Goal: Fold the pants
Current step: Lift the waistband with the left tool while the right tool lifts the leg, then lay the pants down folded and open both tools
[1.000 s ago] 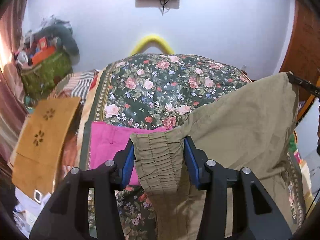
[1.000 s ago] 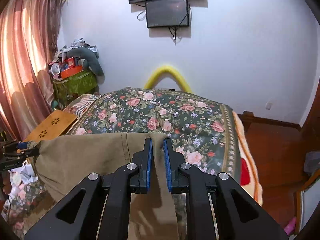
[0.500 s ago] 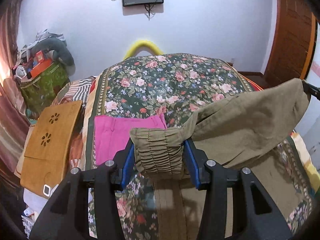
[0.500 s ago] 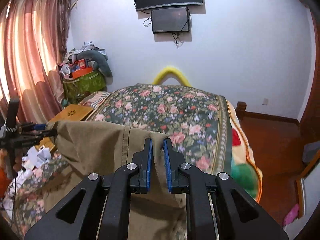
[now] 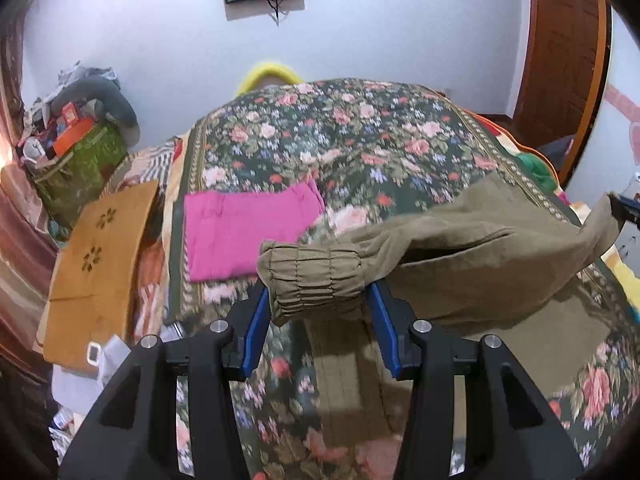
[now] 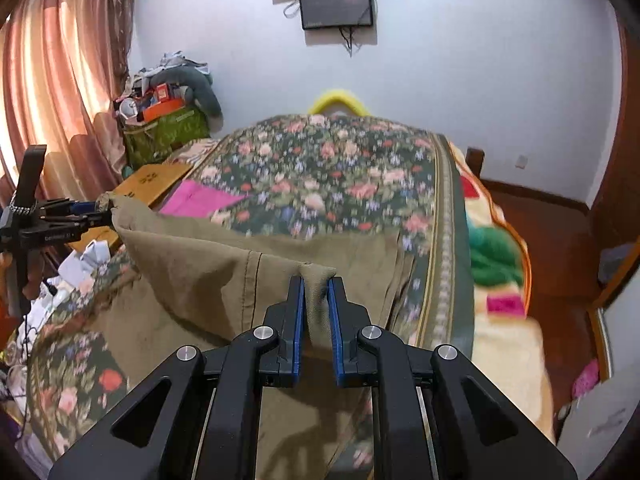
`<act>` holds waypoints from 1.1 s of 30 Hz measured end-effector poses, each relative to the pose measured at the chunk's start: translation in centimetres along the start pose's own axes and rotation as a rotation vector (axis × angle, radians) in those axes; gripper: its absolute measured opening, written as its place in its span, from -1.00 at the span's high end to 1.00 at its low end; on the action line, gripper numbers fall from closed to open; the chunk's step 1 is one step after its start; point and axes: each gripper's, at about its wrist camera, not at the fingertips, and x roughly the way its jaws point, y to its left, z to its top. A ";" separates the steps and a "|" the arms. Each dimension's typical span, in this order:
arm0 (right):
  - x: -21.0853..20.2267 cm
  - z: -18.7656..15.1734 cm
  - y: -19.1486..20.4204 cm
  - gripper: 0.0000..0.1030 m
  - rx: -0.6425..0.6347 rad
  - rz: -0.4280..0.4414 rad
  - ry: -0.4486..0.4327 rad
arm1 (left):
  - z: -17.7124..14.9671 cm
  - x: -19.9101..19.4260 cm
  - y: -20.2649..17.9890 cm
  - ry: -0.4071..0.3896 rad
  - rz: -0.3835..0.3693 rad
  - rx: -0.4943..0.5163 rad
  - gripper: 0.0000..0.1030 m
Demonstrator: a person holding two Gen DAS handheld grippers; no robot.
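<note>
Open floral bedspread (image 5: 360, 140) ahead (pink folded cloth (image 5: 248, 232) lies left).

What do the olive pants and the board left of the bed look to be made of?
The olive pants look like matte woven cotton-type cloth: soft drape, stitched seams, and a waistband gathered as if elasticated. The board looks like light wood or bamboo with a smooth finish and flower-shaped cut-outs; which one cannot be told.

A bed (image 5: 360, 128) under a dark floral blanket (image 6: 320, 176) is filling the middle of both frames. A folded pink cloth (image 5: 244, 232) is lying flat left of centre, and the lower part of the olive pants (image 5: 520, 320) is resting at lower right
</note>
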 end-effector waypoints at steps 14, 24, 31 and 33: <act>-1.1 -6.3 0.9 0.79 0.050 -0.065 0.094 | -7.4 -0.3 -0.1 0.100 -0.021 0.022 0.09; -1.0 -9.0 0.9 0.69 0.072 -0.100 0.179 | -9.1 -1.9 1.0 0.126 -0.029 -0.019 0.09; -4.0 -8.2 1.2 0.56 0.085 -0.099 0.149 | -6.8 -4.9 0.7 0.042 -0.007 -0.038 -0.42; -4.6 -7.4 1.7 0.38 0.075 -0.082 0.126 | -6.2 -5.2 0.3 0.027 0.000 -0.034 -0.59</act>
